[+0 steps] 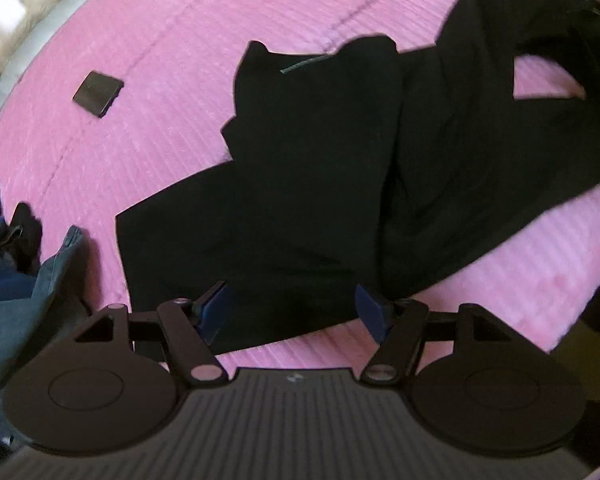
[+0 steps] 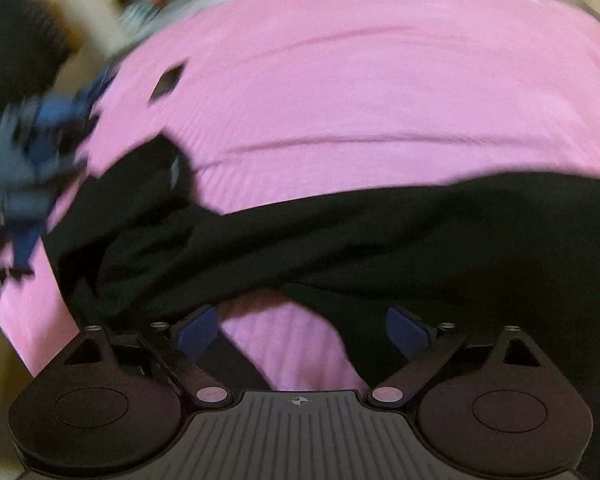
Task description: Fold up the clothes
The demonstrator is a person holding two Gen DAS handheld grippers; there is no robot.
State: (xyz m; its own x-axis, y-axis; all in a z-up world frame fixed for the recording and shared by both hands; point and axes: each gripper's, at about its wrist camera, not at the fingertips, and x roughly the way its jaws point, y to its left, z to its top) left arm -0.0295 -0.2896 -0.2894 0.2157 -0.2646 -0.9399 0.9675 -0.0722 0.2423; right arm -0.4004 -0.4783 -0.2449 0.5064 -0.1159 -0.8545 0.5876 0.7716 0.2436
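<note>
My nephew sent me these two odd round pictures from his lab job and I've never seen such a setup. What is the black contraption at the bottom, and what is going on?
Each picture comes from a wide-angle camera mounted on a hand-held gripper that a person carries, one in each hand; there is no robot arm. The black parts at the bottom are the tool itself, with two blue-padded fingers pointing forward. One picture looks along the left hand-held gripper, the other along the right hand-held gripper. Both are open and hold nothing. Ahead lies a black garment, rumpled, spread on a pink ribbed cover. A heap of blue clothes sits at the side, and a small dark square object lies further off. The right view is blurred.
</note>
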